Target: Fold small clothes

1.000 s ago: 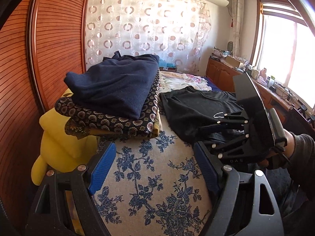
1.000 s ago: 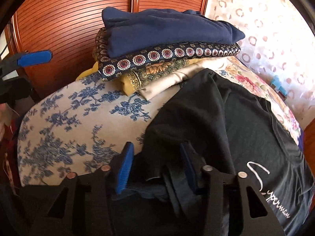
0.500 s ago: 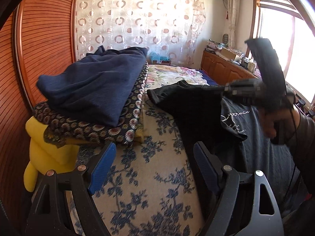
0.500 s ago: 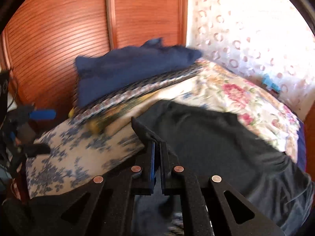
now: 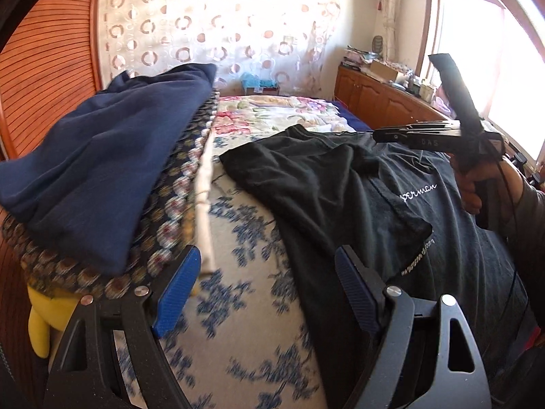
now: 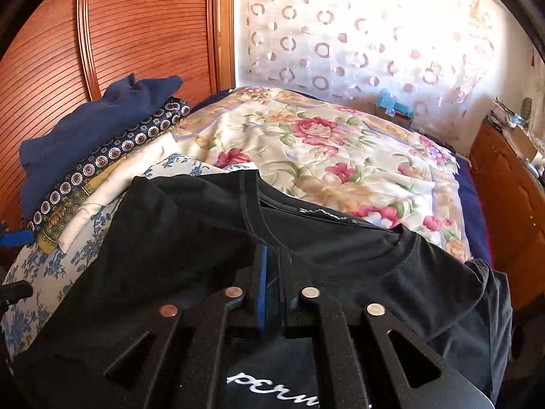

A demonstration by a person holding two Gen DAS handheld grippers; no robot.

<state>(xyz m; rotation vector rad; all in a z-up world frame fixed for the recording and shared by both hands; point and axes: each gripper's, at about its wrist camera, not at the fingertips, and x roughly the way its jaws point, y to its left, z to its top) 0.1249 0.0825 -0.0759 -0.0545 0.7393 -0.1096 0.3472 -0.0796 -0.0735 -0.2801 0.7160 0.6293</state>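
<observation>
A black T-shirt [image 5: 340, 184] with white script lettering lies on the bed, its left side folded over the chest. It also shows in the right wrist view [image 6: 190, 238], collar toward the far side. My right gripper [image 6: 270, 266] is shut above the shirt's chest just below the collar; whether cloth is between its pads is unclear. It shows from the side in the left wrist view [image 5: 378, 134], held in a hand. My left gripper [image 5: 265, 286] is open and empty, low over the bed's near edge, its right finger [image 5: 354, 289] over the shirt's edge.
A stack of folded clothes topped by a navy garment [image 5: 102, 167] sits at the left on the blue-flowered sheet [image 5: 238, 272], with a yellow plush toy [image 5: 41, 320] under it. A floral quilt [image 6: 323, 150] lies beyond. Wooden wardrobe doors [image 6: 136, 34] stand left, cabinets [image 5: 381, 99] right.
My right gripper closed on the shirt's left side, carried it up and over toward the right, and now sits shut over the chest. My left gripper moved forward, staying open.
</observation>
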